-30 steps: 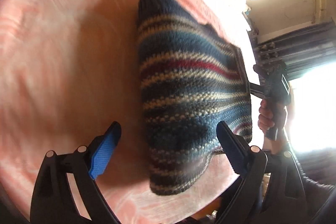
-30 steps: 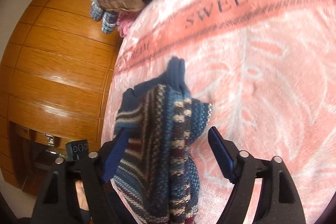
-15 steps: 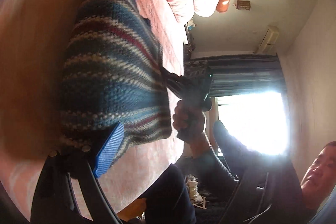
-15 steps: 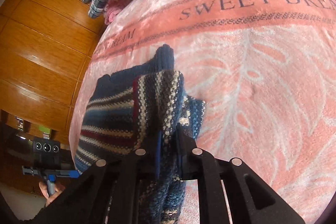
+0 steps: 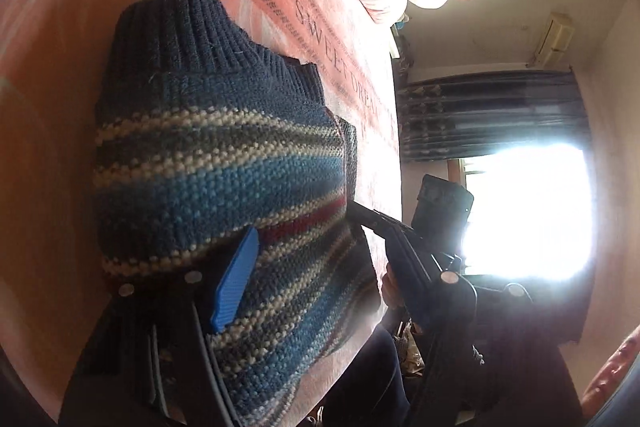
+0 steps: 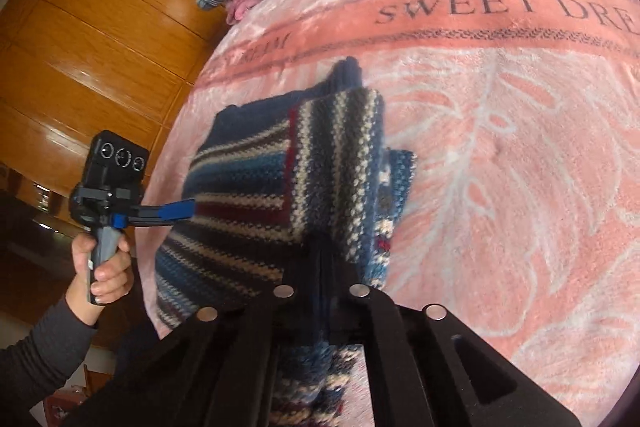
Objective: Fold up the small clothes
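While both claws grip it, the scene reads so:
Sweater: striped knit sweater [image 6: 256, 187], partly folded, at centre of the right wrist view, lying on the bed; one folded panel with upright stripes lies over the flat part; dark ribbed cuff [image 5: 180, 27] at upper left of the left wrist view.
Right claw [image 6: 322, 267]: lower centre, pressed together on a bunched fold of the sweater.
Left claw [image 6: 176, 213]: at left of the right wrist view, blue pad [image 5: 236, 279] against the sweater's edge, pinching it; held by a hand [image 6: 104, 267] in a grey sleeve.
Bed: pink blanket [image 6: 500, 147] with lettering across the top.
Wardrobe [image 6: 92, 39]: wooden, upper left.
Window [image 5: 528, 211]: bright, right of the left wrist view.
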`<state>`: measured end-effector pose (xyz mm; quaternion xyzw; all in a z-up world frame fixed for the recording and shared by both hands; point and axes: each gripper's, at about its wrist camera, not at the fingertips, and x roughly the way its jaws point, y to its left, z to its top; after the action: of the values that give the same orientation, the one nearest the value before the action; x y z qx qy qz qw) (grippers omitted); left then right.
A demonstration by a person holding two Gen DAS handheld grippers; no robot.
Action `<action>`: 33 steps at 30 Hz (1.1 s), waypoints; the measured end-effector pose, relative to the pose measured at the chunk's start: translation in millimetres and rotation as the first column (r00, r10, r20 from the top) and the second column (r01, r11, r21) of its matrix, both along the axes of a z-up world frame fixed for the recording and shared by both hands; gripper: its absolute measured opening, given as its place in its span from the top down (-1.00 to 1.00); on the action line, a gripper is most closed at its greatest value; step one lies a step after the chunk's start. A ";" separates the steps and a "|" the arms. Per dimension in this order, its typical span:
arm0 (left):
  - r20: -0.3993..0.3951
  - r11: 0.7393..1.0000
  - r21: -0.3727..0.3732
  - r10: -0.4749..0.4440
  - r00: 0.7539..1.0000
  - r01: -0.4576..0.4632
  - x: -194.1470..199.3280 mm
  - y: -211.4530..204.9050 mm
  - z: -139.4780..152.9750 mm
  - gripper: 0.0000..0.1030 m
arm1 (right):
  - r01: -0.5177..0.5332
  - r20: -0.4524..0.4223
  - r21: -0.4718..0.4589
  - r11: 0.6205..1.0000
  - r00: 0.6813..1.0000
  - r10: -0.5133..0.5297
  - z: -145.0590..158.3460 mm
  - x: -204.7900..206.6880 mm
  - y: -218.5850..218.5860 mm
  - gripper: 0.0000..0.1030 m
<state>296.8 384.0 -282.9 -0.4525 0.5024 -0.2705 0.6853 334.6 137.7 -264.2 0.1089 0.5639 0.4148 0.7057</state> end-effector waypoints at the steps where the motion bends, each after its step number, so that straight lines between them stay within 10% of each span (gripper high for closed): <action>1: 0.026 1.000 0.025 -0.003 1.000 0.003 -7.0 0.4 11.6 -0.46 | -0.027 0.016 0.026 0.999 1.000 0.027 10.8 -10.2 -0.4 0.93; 6: 0.064 0.991 0.014 -0.133 0.989 0.133 -47.0 -27.9 22.3 -0.39 | -0.135 -0.009 0.001 0.991 0.991 0.135 3.8 -53.2 -4.4 1.00; 9: -0.030 0.982 0.130 -0.133 0.991 0.136 -52.2 -33.9 -12.2 0.66 | -0.080 -0.069 0.033 0.996 0.994 0.082 -20.0 -52.4 -24.3 1.00; 11: -0.068 0.988 0.123 -0.087 0.994 0.095 -54.0 -22.9 -19.5 0.86 | -0.063 -0.083 0.047 0.997 0.994 0.067 -13.0 -53.7 -28.4 1.00; 15: 0.018 0.993 0.088 -0.083 0.996 0.081 -75.5 -25.5 12.9 -0.47 | -0.101 -0.024 0.056 0.993 0.994 0.103 19.7 -76.5 -34.3 0.91; 21: -0.048 0.980 0.187 -0.058 0.997 0.066 -98.2 -38.4 -14.1 -0.35 | -0.068 -0.057 -0.052 0.996 0.996 0.065 -8.3 -94.5 -37.1 1.00; 25: 0.005 0.984 0.177 0.007 1.000 -0.007 -109.9 -37.1 4.8 -0.64 | -0.028 0.022 -0.015 0.999 0.999 0.028 26.2 -112.0 -47.4 0.92; 29: 0.064 0.918 0.383 0.086 0.994 -0.104 -129.6 -38.0 26.2 -0.84 | 0.027 0.062 -0.072 0.997 0.998 -0.023 28.5 -115.2 -48.3 0.92; 33: -0.009 0.906 0.408 0.124 0.992 -0.109 -130.6 -31.4 7.7 -0.84 | 0.057 0.025 -0.128 0.990 0.998 -0.054 9.2 -119.1 -43.9 0.98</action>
<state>166.1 352.6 -275.2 -0.3339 0.5316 -0.1108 0.7705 215.5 93.8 -254.9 0.0742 0.5787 0.3590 0.7285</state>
